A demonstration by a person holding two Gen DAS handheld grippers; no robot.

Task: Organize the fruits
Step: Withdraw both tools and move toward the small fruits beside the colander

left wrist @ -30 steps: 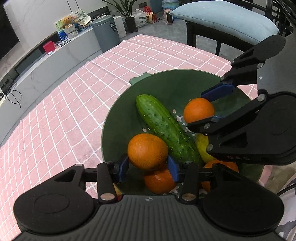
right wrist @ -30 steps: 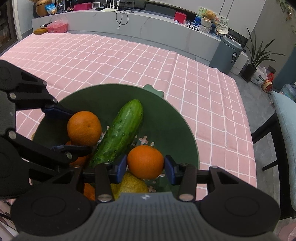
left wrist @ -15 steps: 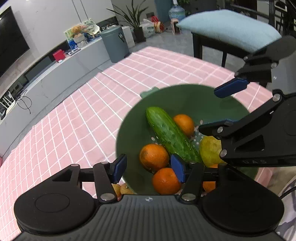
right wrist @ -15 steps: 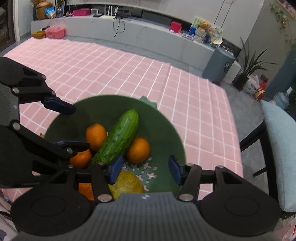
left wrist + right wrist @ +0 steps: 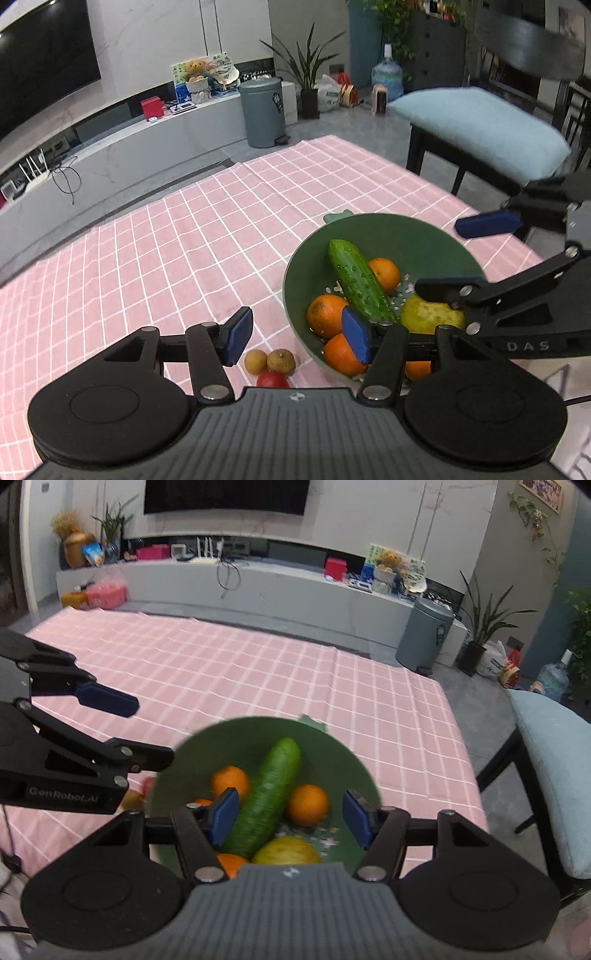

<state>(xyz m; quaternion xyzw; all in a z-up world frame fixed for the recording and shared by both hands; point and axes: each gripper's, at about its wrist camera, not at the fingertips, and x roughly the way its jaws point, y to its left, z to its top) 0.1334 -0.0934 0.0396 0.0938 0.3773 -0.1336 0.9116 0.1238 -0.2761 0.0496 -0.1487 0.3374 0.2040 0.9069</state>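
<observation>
A green colander bowl (image 5: pixel 388 232) (image 5: pixel 340 764) stands on the pink checked tablecloth. It holds a cucumber (image 5: pixel 356 280) (image 5: pixel 269 794), several oranges (image 5: pixel 325 315) (image 5: pixel 307 805) and a yellow pear (image 5: pixel 430 317) (image 5: pixel 288 853). My left gripper (image 5: pixel 297 339) is open and empty, raised above the bowl's left rim. My right gripper (image 5: pixel 290 819) is open and empty, raised above the bowl. Two brown longans (image 5: pixel 269 362) and a small red fruit (image 5: pixel 272 379) lie on the cloth left of the bowl.
The pink tablecloth (image 5: pixel 166 258) stretches to the left and far side. A chair with a blue cushion (image 5: pixel 476 129) (image 5: pixel 554 768) stands at the table's right edge. A grey bin (image 5: pixel 263 110) and a low cabinet are beyond the table.
Both grippers let go of their oranges, which now lie in the bowl. Both grippers opened and rose up and back from the bowl.
</observation>
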